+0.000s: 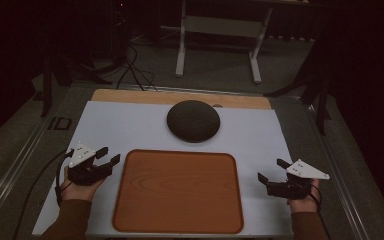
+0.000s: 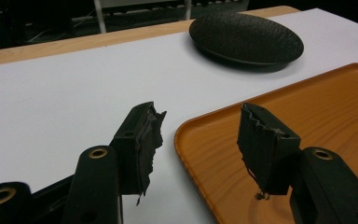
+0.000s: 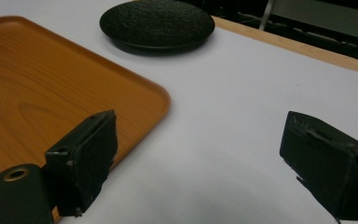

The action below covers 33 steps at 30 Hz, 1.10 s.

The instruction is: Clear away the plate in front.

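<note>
An empty wooden tray (image 1: 178, 190) lies in the middle of the white mat, near the front edge. Behind it rests a dark, rough-textured round plate (image 1: 193, 120), upside down like a dome. My left gripper (image 1: 108, 156) hovers just left of the tray's near left corner, open, nothing between its jaws. My right gripper (image 1: 272, 172) stands right of the tray, open and empty as well. In the left gripper view the gripper (image 2: 200, 133) straddles the tray's rim (image 2: 186, 128), with the plate (image 2: 246, 37) farther off. The right gripper view shows its own gripper (image 3: 200, 154), the tray (image 3: 51, 88) and plate (image 3: 157, 23).
The white mat (image 1: 130, 130) covers a wooden tabletop whose bare strip (image 1: 180, 97) shows at the back. A white table frame (image 1: 220, 35) and cables stand on the dark floor beyond. Bare mat lies on both sides of the tray.
</note>
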Tool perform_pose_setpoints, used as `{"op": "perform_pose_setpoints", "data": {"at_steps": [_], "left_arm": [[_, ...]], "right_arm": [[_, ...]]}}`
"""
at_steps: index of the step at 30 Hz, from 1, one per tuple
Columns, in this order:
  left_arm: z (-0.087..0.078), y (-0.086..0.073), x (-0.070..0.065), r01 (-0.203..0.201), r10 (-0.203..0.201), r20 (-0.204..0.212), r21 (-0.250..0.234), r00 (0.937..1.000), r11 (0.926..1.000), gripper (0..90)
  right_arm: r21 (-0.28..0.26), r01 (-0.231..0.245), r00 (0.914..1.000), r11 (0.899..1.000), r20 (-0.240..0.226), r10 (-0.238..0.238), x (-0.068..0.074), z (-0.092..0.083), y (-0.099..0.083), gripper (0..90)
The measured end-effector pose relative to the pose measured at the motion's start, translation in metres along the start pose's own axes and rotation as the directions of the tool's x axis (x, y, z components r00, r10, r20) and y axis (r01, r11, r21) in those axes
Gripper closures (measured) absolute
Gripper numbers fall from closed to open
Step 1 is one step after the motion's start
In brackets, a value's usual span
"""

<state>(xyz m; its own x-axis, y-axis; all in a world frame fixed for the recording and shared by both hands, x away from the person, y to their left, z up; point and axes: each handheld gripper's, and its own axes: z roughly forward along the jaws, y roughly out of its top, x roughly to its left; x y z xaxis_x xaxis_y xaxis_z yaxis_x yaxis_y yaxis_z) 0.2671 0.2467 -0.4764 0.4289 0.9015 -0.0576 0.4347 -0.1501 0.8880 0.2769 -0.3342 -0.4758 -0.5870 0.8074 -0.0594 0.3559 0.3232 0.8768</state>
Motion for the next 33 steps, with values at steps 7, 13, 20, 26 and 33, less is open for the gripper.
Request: {"op": "perform_pose_setpoints", "data": {"at_steps": [7,13,20,26,33], "left_arm": [[0.0,0.001,-0.001,0.017,-0.017,0.012,-0.006,0.9998,0.9998,46.7],[0.0,0.005,-0.001,0.043,-0.042,0.013,-0.018,0.999,0.9989,46.2],[0.011,0.019,-0.008,0.023,-0.023,0.029,-0.006,0.9993,0.9997,46.5],[0.022,0.037,-0.014,0.013,-0.012,0.051,-0.02,0.9986,0.9997,47.7],[0.046,0.065,-0.025,-0.019,0.02,0.074,-0.021,0.9971,0.9996,49.1]], "right_arm": [[0.005,0.006,1.0,1.0,-0.004,-0.006,0.001,0.001,0.0,11.0],[0.008,0.002,1.0,1.0,-0.003,-0.002,0.001,0.001,-0.001,11.0],[0.004,-0.003,1.0,1.0,0.0,0.003,0.001,0.0,0.0,11.0],[0.004,-0.003,1.0,1.0,0.002,0.003,0.001,0.0,0.0,11.0],[-0.004,-0.008,0.9999,1.0,0.007,0.008,-0.001,-0.002,0.0,11.0]]}}
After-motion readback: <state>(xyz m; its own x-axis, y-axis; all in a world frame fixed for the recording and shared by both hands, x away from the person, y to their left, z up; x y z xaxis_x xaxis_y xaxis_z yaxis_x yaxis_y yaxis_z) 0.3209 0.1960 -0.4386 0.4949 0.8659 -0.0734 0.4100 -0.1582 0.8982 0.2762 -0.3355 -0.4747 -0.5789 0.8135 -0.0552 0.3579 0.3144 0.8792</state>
